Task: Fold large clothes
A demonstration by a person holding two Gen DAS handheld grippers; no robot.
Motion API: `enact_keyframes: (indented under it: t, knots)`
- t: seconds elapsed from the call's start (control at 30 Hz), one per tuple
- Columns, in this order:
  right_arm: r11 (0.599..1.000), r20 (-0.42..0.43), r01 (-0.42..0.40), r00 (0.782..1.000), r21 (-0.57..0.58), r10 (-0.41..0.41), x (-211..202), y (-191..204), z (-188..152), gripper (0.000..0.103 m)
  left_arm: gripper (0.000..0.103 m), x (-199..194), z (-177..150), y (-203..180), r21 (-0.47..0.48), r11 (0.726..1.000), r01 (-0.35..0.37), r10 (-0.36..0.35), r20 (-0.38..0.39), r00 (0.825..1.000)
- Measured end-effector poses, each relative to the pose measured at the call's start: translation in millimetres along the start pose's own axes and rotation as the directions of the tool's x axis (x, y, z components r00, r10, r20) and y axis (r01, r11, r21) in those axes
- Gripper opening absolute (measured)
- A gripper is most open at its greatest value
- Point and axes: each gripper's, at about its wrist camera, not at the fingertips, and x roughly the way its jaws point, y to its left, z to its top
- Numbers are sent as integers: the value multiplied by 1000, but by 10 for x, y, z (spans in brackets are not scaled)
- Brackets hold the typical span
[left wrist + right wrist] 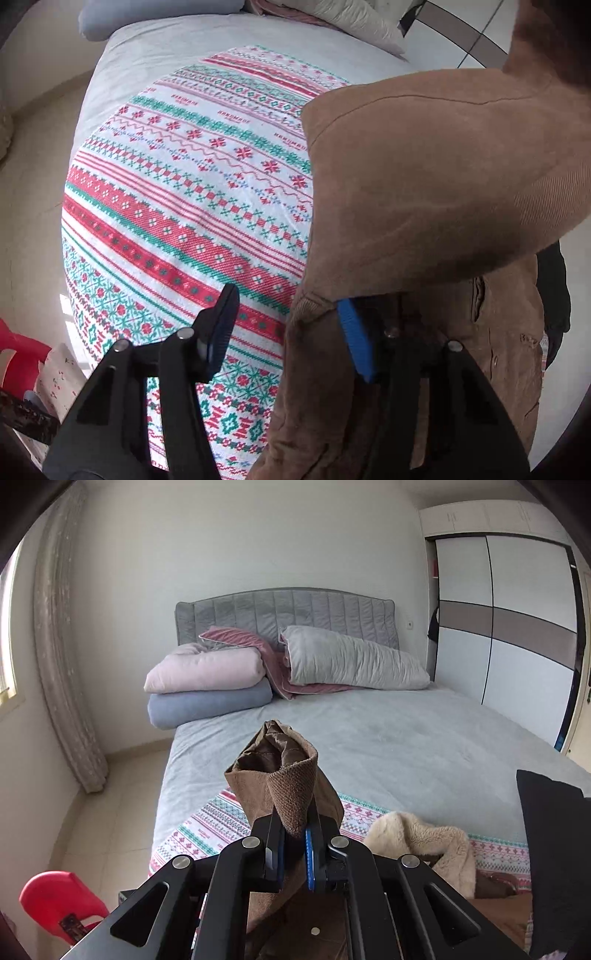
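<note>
R gripper (295,843) clamped tight on brown coat (291,797) sleeve; L gripper (288,332) wide open (coat (424,184) draped over one finger).

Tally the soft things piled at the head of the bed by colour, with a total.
Pink: 2, the pale pink quilt and the dusty pink blanket
Blue: 1, the blue pillow
Grey: 1, the grey quilt
Total: 4
</note>
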Motion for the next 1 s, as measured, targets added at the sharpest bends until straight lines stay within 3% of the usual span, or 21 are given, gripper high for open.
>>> enact_keyframes:
  t: [0.07, 0.23, 0.3, 0.4, 0.43, 0.47, 0.5, 0.57, 0.63, 0.73, 0.8, 0.87, 0.9, 0.93, 0.97, 1.0]
  knots:
    - [999, -24, -1, 1000, 39, 2, 22, -197, -213, 7, 57, -12, -4, 171, -68, 998, 7, -8, -17, 1000]
    - [967, -140, -15, 989, 253, 52, 188, -1043, -1184, 8, 57, 73, -67, 220, 1, 998, -65, 65, -104, 992]
    - [938, -239, 44, 970, 343, 42, 317, -1461, -1703, 10, 57, 25, -84, 196, 51, 994, -102, 107, -116, 987]
    - [864, -423, 139, 902, 484, 92, 447, -2083, -2417, 20, 57, -150, -57, 282, 39, 988, -148, 151, -92, 984]
    - [828, -434, 142, 891, 542, 131, 418, -2247, -2588, 22, 57, -228, -34, 324, 16, 990, -142, 143, -64, 988]
    - [792, -400, 109, 899, 600, 180, 353, -2380, -2686, 21, 57, -297, -14, 351, -4, 992, -126, 125, -37, 991]
    - [766, -364, 80, 908, 638, 208, 286, -2480, -2713, 22, 57, -348, 5, 355, -15, 995, -103, 103, -12, 995]
    - [759, -332, 92, 928, 645, 170, 156, -2578, -2639, 33, 57, -400, 35, 307, -17, 998, -52, 53, 36, 998]
    - [773, -294, 88, 947, 628, 132, 97, -2583, -2489, 65, 57, -368, 71, 217, -17, 1000, -4, 6, 71, 997]
    - [785, -260, 35, 952, 618, 162, 272, -2521, -2305, 67, 57, -264, 136, 66, -23, 997, 70, -67, 116, 991]
    - [803, -272, 25, 947, 595, 172, 496, -2441, -2255, 67, 48, -192, 170, -18, -35, 994, 102, -97, 131, 987]
    - [826, -316, 57, 937, 560, 150, 742, -2344, -2242, 66, 40, -166, 177, -95, -43, 993, 114, -107, 139, 985]
    - [838, -331, 64, 933, 543, 143, 864, -2279, -2257, 56, 39, -163, 186, -124, -44, 992, 120, -112, 149, 982]
    - [857, -351, 72, 928, 509, 130, 947, -2209, -2246, 21, 38, -184, 182, -151, -41, 991, 127, -119, 166, 979]
    - [877, -357, 70, 926, 475, 119, 988, -2146, -2216, 5, 37, -195, 192, -176, -36, 990, 133, -124, 183, 975]
    - [894, -332, 62, 938, 444, 99, 927, -2067, -2154, 6, 36, -210, 203, -198, -28, 990, 139, -130, 200, 971]
